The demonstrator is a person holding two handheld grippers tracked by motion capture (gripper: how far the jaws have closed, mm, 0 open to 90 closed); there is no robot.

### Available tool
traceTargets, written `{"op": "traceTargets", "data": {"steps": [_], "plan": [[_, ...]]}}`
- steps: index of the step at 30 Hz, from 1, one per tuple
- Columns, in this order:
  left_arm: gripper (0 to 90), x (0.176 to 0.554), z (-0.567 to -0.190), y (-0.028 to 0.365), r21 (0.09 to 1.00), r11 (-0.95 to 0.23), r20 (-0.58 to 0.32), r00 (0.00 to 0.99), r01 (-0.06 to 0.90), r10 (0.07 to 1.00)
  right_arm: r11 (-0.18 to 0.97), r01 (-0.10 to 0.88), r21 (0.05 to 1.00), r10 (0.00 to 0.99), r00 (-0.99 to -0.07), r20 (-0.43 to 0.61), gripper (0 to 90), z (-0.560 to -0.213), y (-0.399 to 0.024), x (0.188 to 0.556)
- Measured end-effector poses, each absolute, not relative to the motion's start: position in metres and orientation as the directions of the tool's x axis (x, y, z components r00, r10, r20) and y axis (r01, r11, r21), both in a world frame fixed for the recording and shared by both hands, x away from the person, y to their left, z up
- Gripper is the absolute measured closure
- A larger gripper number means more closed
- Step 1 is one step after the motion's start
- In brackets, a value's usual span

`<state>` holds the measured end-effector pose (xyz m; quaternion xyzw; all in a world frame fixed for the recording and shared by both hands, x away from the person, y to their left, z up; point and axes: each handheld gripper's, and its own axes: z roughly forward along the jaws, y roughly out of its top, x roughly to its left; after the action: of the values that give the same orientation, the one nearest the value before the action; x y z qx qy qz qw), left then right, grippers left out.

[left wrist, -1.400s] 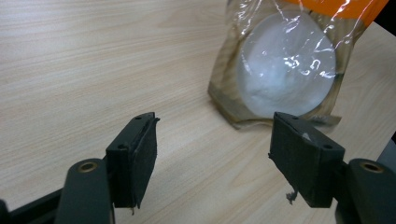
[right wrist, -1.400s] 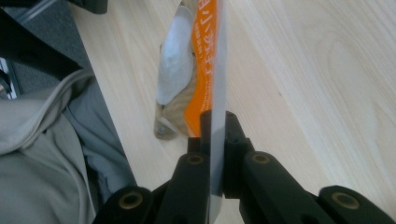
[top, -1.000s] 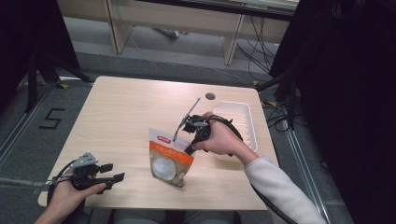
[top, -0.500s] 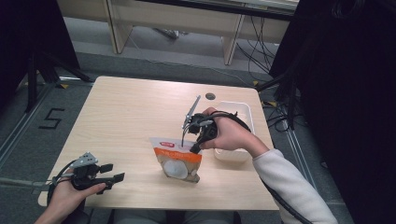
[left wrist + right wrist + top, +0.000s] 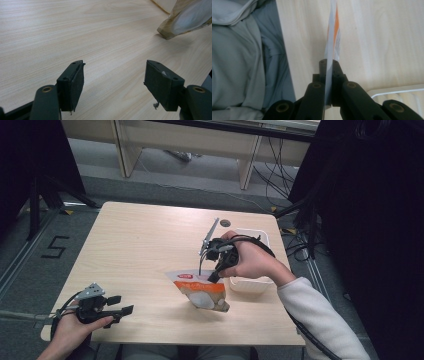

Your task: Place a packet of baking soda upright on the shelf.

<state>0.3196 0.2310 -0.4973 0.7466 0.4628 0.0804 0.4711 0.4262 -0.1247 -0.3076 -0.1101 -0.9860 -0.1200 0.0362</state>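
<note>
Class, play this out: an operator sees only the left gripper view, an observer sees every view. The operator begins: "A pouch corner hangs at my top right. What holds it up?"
Observer: The right gripper is shut on the pouch's top edge.
Operator: Is the pouch flat on the table?
Observer: No. In the high view it hangs tilted, with its lower corner near the table.
Operator: What lies beyond the pouch?
Observer: A white tray sits at the table's right edge, beside the right hand.
Operator: And where is my own gripper?
Observer: The left gripper is at the table's near left corner, open, holding nothing.
</note>
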Motion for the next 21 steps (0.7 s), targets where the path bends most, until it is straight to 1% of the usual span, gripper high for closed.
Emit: {"op": "traceTargets", "data": {"steps": [7, 10, 15, 16, 21], "plan": [[31.3, 0.320, -0.497, 0.232, 0.777, -0.131, -0.312, 0.557, 0.616, 0.770, 0.934, 0.236, 0.267, 0.214, -0.971, 0.112, 90.0, -0.295, -0.137, 0.424], [31.4, 0.320, -0.497, 0.231, 0.777, -0.126, -0.315, 0.554, 0.617, 0.770, 0.935, 0.250, 0.251, 0.228, -0.967, 0.112, 90.0, -0.293, -0.140, 0.422], [31.4, 0.320, -0.497, 0.231, 0.778, -0.127, -0.315, 0.556, 0.616, 0.769, 0.942, 0.232, 0.242, 0.210, -0.971, 0.114, 90.0, -0.291, -0.144, 0.420], [31.4, 0.320, -0.497, 0.231, 0.778, -0.129, -0.313, 0.557, 0.615, 0.769, 0.940, 0.247, 0.237, 0.226, -0.967, 0.113, 90.0, -0.289, -0.146, 0.419], [31.4, 0.320, -0.497, 0.232, 0.779, -0.130, -0.310, 0.557, 0.613, 0.770, 0.941, 0.234, 0.246, 0.214, -0.971, 0.106, 90.0, -0.287, -0.150, 0.420]]}}
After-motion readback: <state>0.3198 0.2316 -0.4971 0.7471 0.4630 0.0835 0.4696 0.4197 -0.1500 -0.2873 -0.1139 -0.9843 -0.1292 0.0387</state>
